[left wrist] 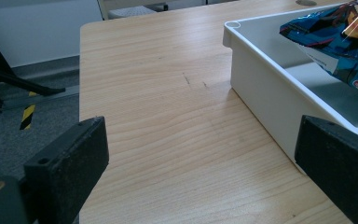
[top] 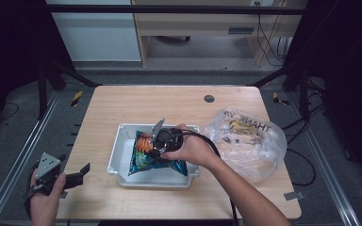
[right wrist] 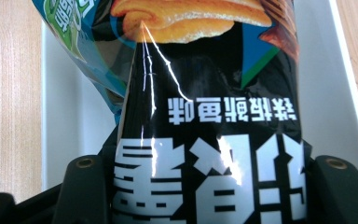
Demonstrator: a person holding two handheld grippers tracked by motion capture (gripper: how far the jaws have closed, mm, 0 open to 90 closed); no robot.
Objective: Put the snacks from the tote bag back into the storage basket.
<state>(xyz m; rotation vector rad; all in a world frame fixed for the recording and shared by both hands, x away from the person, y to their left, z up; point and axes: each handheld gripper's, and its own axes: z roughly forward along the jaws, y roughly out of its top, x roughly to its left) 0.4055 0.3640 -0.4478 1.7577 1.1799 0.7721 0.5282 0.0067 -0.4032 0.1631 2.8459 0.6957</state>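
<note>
High view: you stand at the near edge of a light wooden table (top: 122, 101) with a two-jaw gripper in each hand. A white rectangular tray (top: 116, 155) sits on the table just short of its middle, toward the near edge. Inside the tray lies one snack bag (top: 143, 157), blue and black with an orange picture of crisps, and it covers the middle of the tray floor. Your right gripper (top: 156, 143) is down in the tray over the bag, with your right hand (top: 193, 149) wrapped around its body.

Right gripper view: the bag's (right wrist: 209, 140) glossy black panel with white lettering rises between the two black jaws, which are closed on it from both sides. White tray wall (right wrist: 60, 140) shows to either side of the bag, and bare wood beyond that.

To the right of the tray, near the table's right edge, rests a crumpled clear plastic bag (top: 259, 146) printed with a thank-you message. It holds several small items that are too blurred to name.

Your left gripper (top: 75, 176) is at the table's near left corner, well apart from the tray, in your left hand (top: 45, 200).

Left gripper view: its jaws stand wide apart with nothing between them but bare tabletop, and the tray's (left wrist: 265, 98) outer wall runs just beside one jaw, with the snack bag (left wrist: 340, 42) visible over the rim.
</note>
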